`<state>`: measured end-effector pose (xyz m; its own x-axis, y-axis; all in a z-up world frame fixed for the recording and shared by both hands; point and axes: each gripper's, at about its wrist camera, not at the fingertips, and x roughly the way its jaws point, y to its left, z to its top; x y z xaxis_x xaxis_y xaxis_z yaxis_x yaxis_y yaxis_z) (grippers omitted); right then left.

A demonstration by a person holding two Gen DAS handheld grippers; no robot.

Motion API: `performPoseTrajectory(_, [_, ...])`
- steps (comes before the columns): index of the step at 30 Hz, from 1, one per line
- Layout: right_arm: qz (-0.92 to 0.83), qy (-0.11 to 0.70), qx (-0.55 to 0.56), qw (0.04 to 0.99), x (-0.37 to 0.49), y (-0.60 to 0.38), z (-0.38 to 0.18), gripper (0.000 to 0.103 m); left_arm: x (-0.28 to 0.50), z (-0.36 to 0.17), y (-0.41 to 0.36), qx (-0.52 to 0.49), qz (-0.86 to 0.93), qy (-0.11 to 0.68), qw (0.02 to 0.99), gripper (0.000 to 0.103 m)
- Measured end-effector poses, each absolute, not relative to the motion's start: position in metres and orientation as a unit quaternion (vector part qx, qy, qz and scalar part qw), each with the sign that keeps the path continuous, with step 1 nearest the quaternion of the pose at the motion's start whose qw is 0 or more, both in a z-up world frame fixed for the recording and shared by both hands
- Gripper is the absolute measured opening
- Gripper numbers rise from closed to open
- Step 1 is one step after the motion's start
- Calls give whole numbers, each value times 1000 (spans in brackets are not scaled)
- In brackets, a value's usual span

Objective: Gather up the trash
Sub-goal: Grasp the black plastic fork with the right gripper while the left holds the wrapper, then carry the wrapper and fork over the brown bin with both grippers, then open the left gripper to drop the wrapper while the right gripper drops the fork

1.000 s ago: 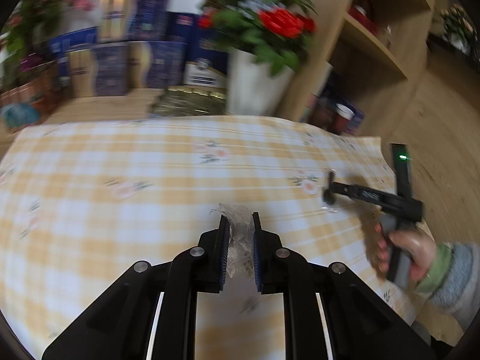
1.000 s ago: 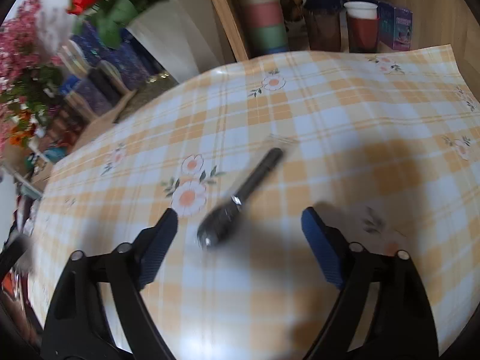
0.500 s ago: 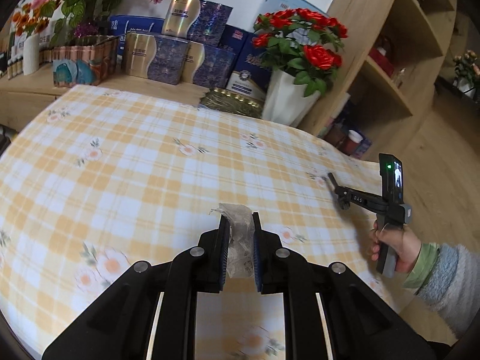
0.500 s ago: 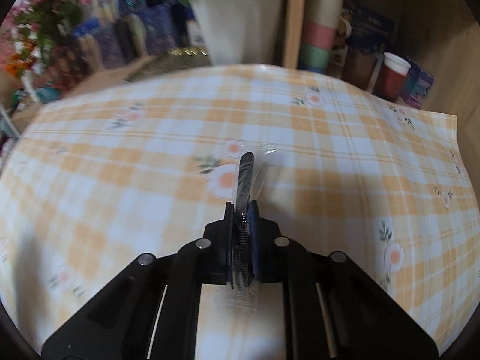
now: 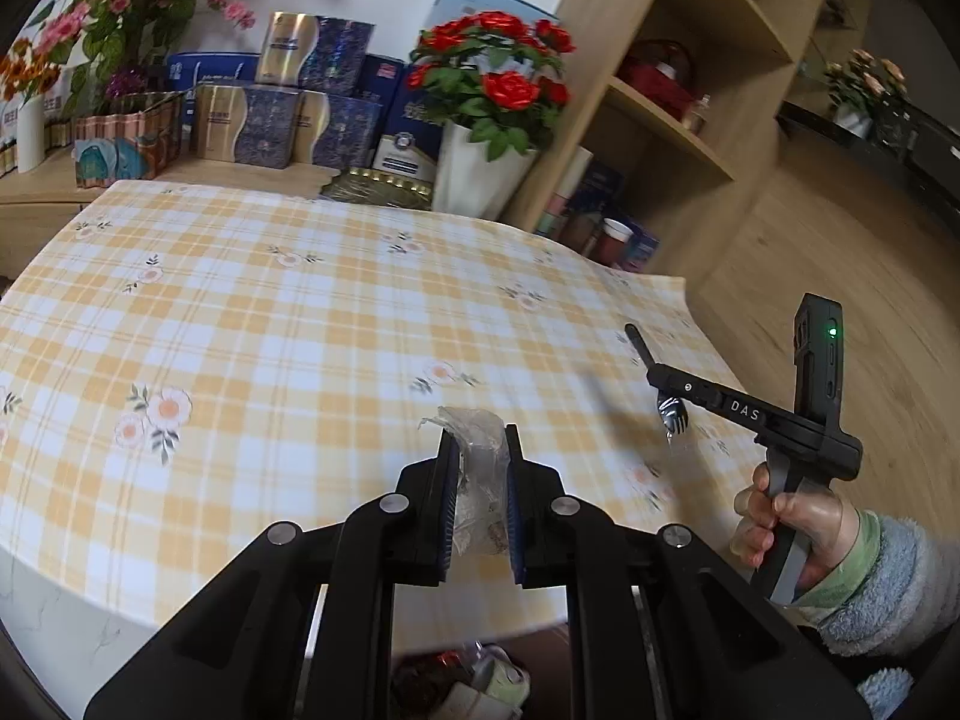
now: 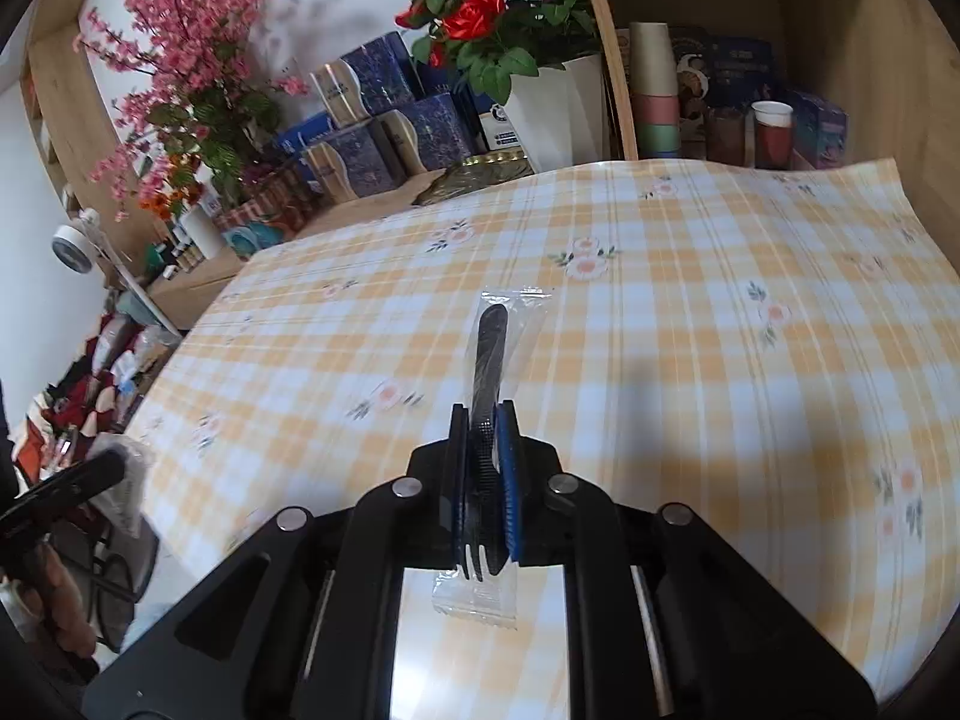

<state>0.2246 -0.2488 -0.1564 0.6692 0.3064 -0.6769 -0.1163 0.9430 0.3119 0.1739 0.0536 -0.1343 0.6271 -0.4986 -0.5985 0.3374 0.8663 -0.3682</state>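
My left gripper [image 5: 478, 450] is shut on a crumpled clear plastic wrapper [image 5: 477, 483], held above the near edge of the yellow checked tablecloth [image 5: 270, 312]. My right gripper [image 6: 483, 420] is shut on a black plastic fork sealed in a clear sleeve [image 6: 492, 336], lifted off the cloth [image 6: 720, 360]. The fork's handle sticks out ahead of the jaws and its tines hang behind them. In the left wrist view the right gripper [image 5: 657, 381] shows at the right, in a person's hand [image 5: 792, 516], with the fork [image 5: 671, 414] in it. The left gripper [image 6: 111, 468] appears at the left edge of the right wrist view.
A white pot of red roses [image 5: 483, 180], blue gift boxes [image 5: 264, 120] and pink flowers [image 5: 120, 18] stand behind the table. A wooden shelf unit [image 5: 672, 120] with cups is at the back right. A bin with rubbish [image 5: 468, 681] shows below the table's near edge.
The right gripper closed on the wrapped fork that lay on the cloth and lifted it. Both grippers drew back toward the near edge of the table, the left still holding its wrapper.
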Motion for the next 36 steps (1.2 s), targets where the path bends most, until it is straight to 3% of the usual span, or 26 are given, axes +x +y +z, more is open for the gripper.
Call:
performPoseTrajectory(12, [146, 363, 130, 911, 117, -244, -132, 13, 94, -139, 33, -98, -252, 385, 882, 14])
performPoseTrajectory(22, [181, 375, 111, 902, 60, -232, -137, 13, 58, -210, 21, -69, -253, 467, 844, 14])
performPoseTrajectory(32, [180, 398, 131, 890, 46, -231, -156, 14, 70, -262, -1, -22, -259, 513, 818, 15])
performPoseTrajectory(35, [175, 400, 132, 890, 44, -233, -158, 13, 69, -265, -7, -15, -267, 512, 816, 20])
performPoseTrajectory(36, [174, 400, 133, 890, 43, -234, -159, 14, 69, -264, -8, -18, -268, 510, 817, 34])
